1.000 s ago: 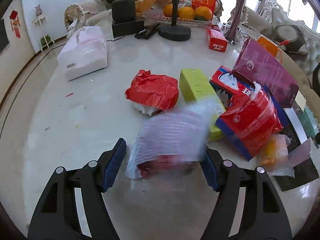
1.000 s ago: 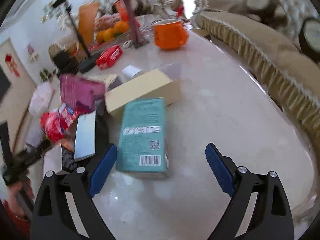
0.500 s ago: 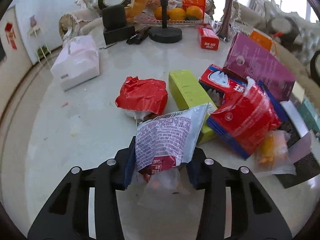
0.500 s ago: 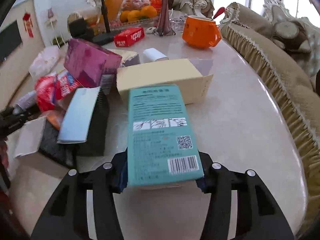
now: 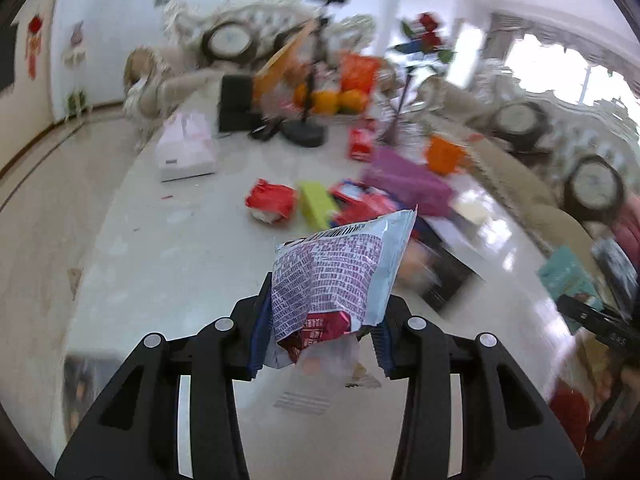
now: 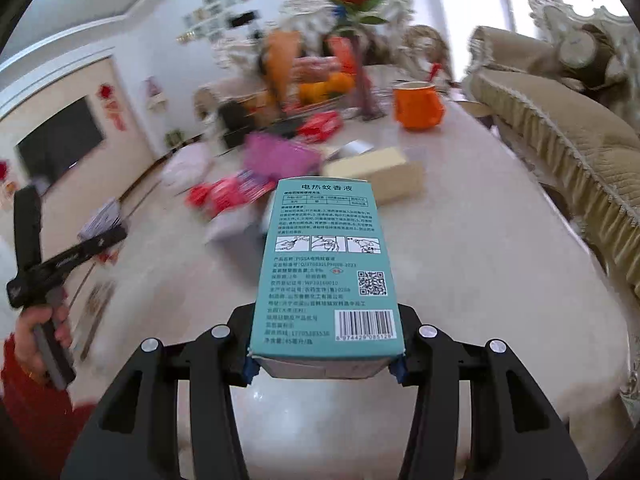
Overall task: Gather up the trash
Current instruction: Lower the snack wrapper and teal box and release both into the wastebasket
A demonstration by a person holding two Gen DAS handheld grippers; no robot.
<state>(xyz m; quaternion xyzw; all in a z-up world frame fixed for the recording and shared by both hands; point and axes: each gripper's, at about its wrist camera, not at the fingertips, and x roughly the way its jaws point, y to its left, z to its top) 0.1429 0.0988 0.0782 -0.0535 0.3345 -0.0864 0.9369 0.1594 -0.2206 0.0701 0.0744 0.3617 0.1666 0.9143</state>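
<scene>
Both grippers loaded, so this reads as the carry-off step of the collection.

Left gripper [image 5: 318, 344]: jaws clamped on the crumpled snack wrapper [image 5: 334, 276], pinched at its lower, red-printed end; the pale printed upper part stands free above the jaws. It looks clear of the desk [image 5: 176, 248], though background blur makes the height hard to judge.

Right gripper [image 6: 324, 360]: jaws clamped on the near end of the teal carton [image 6: 326, 268], barcode side up, long axis pointing away from the camera. The far end hangs unsupported over the desk.

Left on the desk, far side: red crumpled wrapper [image 5: 271, 199], green box [image 5: 316, 204] just right of it, purple box [image 5: 404, 180] further right, cream box [image 6: 376, 172], plus a red-and-blue pile I can't separate in the blur. The orange mug [image 6: 418, 106], fruit and vase at the far end don't look like trash.

No bin or bag shows in either view, so I can't tell where the drop point is.

Next move, my read: take both loads to the bin and open the jaws over it one at a time. The wrapper is light and floppy, so it may cling to a pad or drift on release. The carton is rigid but held only by one end, so keep it level or it may pivot out. Then return for the far pile.
</scene>
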